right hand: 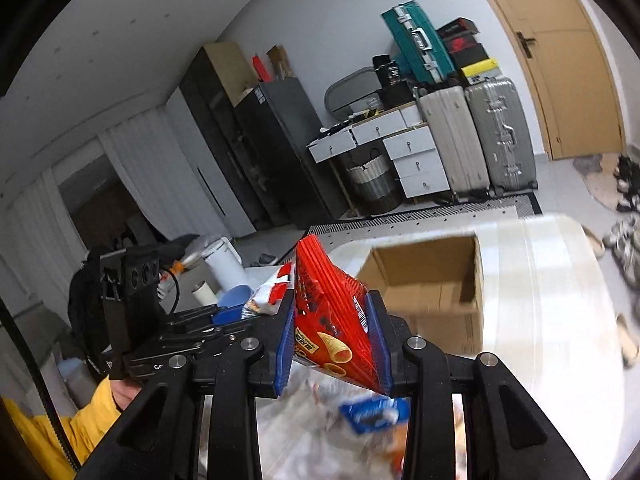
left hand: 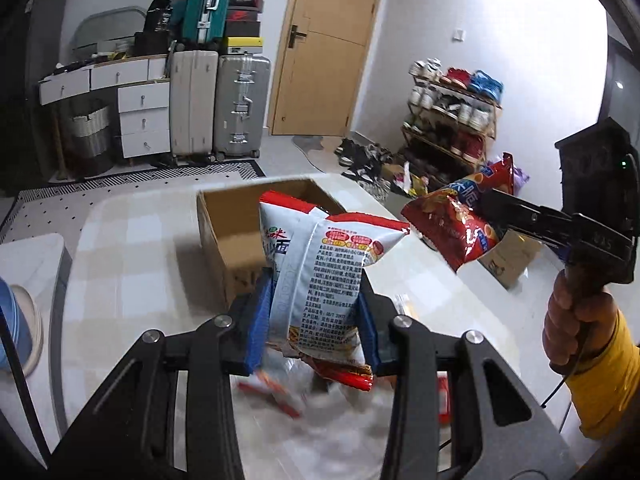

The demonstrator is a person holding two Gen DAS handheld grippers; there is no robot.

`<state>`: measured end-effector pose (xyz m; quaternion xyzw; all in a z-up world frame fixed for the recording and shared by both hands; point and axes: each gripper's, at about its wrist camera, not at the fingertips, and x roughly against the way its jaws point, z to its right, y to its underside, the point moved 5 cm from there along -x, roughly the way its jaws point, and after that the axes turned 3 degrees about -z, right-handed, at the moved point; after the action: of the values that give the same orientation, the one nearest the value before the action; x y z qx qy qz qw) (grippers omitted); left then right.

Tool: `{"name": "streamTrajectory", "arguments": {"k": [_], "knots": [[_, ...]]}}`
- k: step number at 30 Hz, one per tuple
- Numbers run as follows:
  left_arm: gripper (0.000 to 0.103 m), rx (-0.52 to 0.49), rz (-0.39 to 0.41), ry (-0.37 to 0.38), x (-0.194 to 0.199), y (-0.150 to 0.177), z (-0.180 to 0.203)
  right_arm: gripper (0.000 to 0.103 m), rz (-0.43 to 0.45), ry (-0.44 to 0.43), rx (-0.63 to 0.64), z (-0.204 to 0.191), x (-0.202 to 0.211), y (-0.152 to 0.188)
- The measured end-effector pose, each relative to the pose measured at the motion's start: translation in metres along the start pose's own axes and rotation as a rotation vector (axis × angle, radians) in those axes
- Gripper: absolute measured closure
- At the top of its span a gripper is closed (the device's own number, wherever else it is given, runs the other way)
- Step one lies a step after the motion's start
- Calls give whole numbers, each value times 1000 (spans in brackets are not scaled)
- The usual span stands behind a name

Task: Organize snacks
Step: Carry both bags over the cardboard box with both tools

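Blue-padded left tongs (left hand: 314, 312) clamp white packet (left hand: 320, 276) — right tongs (right hand: 334, 340) red packet (right hand: 336, 320).

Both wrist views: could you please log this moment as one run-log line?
left gripper: shut on white snack bag | right gripper: shut on red snack bag | cardboard box: open, ahead

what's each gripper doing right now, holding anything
left gripper: closed on a white snack bag, held up off the table.
right gripper: closed on a red snack bag, also lifted.
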<state>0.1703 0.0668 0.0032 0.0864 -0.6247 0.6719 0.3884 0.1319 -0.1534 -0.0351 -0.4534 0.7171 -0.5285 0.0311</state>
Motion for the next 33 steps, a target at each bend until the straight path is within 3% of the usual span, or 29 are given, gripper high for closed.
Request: {"name": "streamTrajectory", "arguments": {"k": [5,14,23,33], "knots": [[68,84,-5,24,-18,-55,-29,69,-57,9,6,8,-40,-36],[68,139,-130,-32,-121,-124,-67,69,-196,116,-79,80,-128,-65],[68,156,-257,-46,-215,-128,-77,69,-299,156,-111,127,-174,-56],[68,154,-332,-64,-272,-105,-80,69,-357,180,-62,131,-192,-43]]}}
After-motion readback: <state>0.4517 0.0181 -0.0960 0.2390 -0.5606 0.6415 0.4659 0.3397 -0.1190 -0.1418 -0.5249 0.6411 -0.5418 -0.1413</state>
